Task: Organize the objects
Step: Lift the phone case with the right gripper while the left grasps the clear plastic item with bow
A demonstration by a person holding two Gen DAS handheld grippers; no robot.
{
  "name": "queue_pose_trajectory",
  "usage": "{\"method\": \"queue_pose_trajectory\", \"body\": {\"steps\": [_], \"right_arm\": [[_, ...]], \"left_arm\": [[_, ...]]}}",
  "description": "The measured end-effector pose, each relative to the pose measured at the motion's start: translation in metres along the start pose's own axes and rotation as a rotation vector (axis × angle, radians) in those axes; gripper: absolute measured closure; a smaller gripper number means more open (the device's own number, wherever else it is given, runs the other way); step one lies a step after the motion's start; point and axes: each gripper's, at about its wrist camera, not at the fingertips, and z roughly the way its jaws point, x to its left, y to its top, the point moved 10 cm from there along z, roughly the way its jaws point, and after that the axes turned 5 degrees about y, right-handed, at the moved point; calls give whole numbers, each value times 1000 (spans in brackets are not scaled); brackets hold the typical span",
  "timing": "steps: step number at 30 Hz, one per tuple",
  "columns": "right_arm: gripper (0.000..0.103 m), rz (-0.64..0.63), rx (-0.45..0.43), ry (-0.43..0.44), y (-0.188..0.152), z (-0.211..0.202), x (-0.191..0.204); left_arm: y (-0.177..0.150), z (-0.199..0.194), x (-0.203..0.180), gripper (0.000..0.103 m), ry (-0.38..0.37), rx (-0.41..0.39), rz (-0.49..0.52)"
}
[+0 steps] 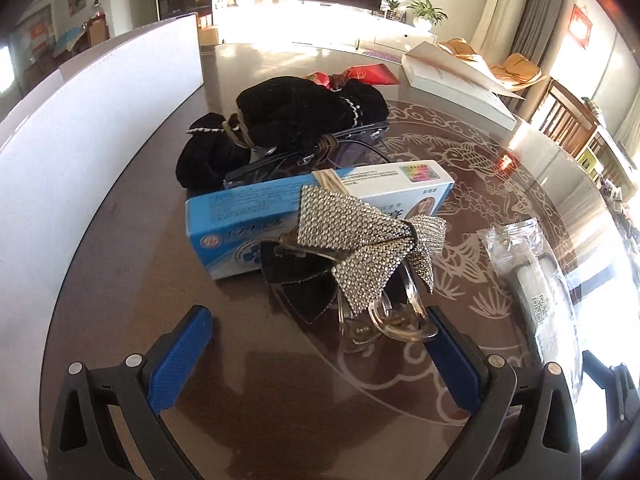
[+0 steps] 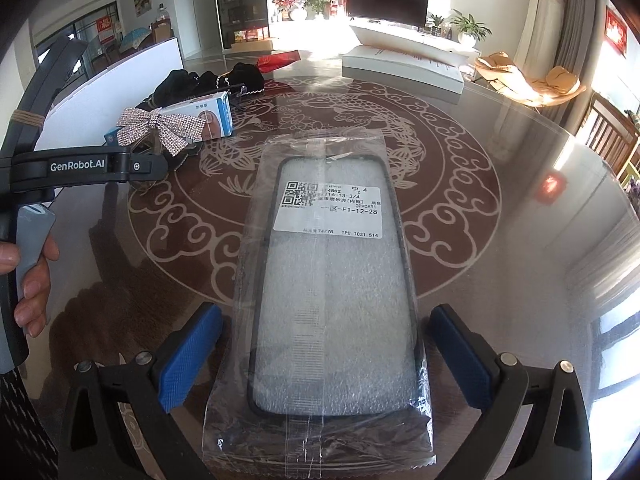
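A rhinestone bow hair claw (image 1: 360,256) lies on the glass table against a blue and white medicine box (image 1: 280,216). Behind them sit black velvet hair accessories (image 1: 304,112) and glasses (image 1: 304,152). My left gripper (image 1: 320,344) is open, its right finger touching the clear claw part of the clip. A phone case in a clear bag (image 2: 328,280) lies between the fingers of my open right gripper (image 2: 324,352). The bow (image 2: 160,128) and box (image 2: 208,116) also show in the right wrist view, behind the left gripper's body (image 2: 80,168).
A white board (image 1: 80,168) stands along the table's left side. A white flat box (image 2: 404,68) lies at the far edge, with a red packet (image 2: 280,60) beside it. The bagged case shows at the right of the left wrist view (image 1: 536,280). Chairs stand at right.
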Motion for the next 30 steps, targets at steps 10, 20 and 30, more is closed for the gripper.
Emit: {"method": "queue_pose_trajectory", "body": {"steps": [10,20,30], "right_arm": [[0,0,0,0,0,0,0],[0,0,0,0,0,0,0],[0,0,0,0,0,0,0]], "left_arm": [[-40,-25,79,0,-24,1,-57],[10,0,33,0,-106,6,-194],[-1,-5,52,0,-75,-10,-72]]}}
